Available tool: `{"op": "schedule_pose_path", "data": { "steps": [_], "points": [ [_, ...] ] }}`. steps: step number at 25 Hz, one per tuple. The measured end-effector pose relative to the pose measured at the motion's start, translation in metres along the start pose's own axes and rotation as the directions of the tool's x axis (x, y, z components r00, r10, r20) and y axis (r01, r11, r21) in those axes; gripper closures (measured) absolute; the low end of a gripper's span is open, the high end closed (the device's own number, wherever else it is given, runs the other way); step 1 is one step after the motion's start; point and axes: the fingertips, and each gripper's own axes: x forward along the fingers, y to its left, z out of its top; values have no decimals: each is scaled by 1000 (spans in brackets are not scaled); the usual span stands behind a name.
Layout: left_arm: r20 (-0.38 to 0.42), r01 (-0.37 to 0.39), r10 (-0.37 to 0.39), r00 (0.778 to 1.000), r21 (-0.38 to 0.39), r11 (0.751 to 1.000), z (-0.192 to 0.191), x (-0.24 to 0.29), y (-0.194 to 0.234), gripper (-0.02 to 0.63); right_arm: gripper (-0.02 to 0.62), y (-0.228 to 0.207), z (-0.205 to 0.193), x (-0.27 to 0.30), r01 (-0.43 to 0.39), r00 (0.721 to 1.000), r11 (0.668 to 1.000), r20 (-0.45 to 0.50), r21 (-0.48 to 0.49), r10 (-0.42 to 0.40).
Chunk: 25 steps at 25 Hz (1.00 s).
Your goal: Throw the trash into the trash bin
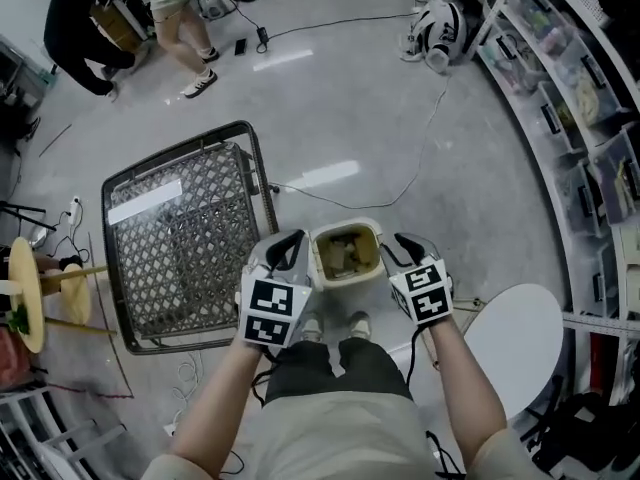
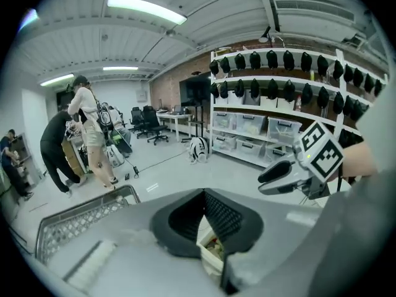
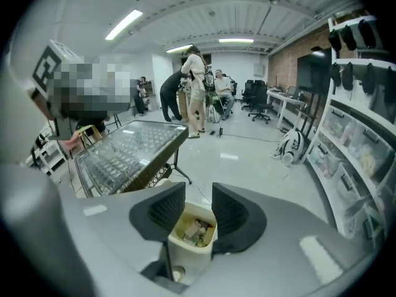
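On polished grey floor point(image 1: 340, 118), just right of wire-top table point(image 1: 180, 248), found open trash bin point(image 1: 346, 227) standing low between 2 grippers with trash point(image 1: 345, 256) lying inside; recorded left gripper point(image 1: 285, 250) clenched and empty, right gripper point(image 1: 405, 249) half-released, grasping nothing, judged consistent with disposal completed.

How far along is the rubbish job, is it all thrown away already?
Done, it seems: trash lies inside the cream trash bin. In hand: nothing. The left gripper is shut and empty; the right gripper has its jaws apart, with only the bin below them. Left: probably nothing, as no loose trash shows nearby.
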Motion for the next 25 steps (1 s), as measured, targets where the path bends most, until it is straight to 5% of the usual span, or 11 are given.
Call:
{"op": "schedule_pose_path", "data": {
  "steps": [5, 12, 19, 25],
  "points": [
    [97, -24, 19, 995, 53, 998, 54, -39, 1, 603, 483, 4, 73, -73, 36, 984, 999, 175, -9, -34],
    [251, -92, 57, 966, 131, 987, 119, -95, -3, 603, 526, 19, 160, -174, 78, 912, 996, 408, -43, -54],
    [420, -145, 62, 905, 168, 975, 185, -162, -12, 603, 569, 33, 215, -281, 139, 799, 990, 595, -37, -90],
    [538, -89, 21, 843, 101, 991, 222, -221, -30, 603, 584, 58, 235, -352, 170, 703, 985, 704, -28, -101]
  ]
}}
